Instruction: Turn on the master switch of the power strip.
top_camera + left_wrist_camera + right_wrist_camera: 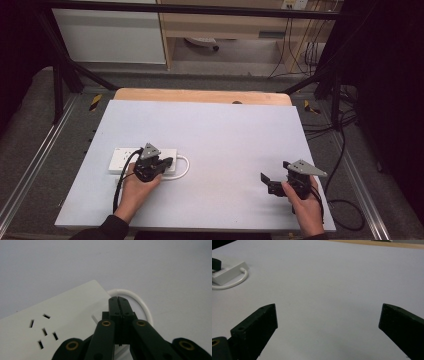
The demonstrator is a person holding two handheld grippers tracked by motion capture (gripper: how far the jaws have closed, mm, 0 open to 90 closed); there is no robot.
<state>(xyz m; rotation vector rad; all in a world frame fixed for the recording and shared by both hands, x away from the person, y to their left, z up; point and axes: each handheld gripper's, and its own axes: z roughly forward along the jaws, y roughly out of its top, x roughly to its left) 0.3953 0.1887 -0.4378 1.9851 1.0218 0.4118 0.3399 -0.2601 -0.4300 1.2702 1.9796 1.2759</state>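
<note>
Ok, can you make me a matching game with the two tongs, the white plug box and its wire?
Things:
1. left tongs
2. right tongs
3. power strip
4. white cable

States:
A. bent in a loop beside the strip's end
B. jaws wide apart over bare table
C. jaws pressed together over the strip's end
D. lying flat, sockets facing up

Pairs: 1-C, 2-B, 3-D, 4-A

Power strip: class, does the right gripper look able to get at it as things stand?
Probably yes. The right gripper is open, and bare table lies between it and the power strip, though the left gripper sits over its near end.
</note>
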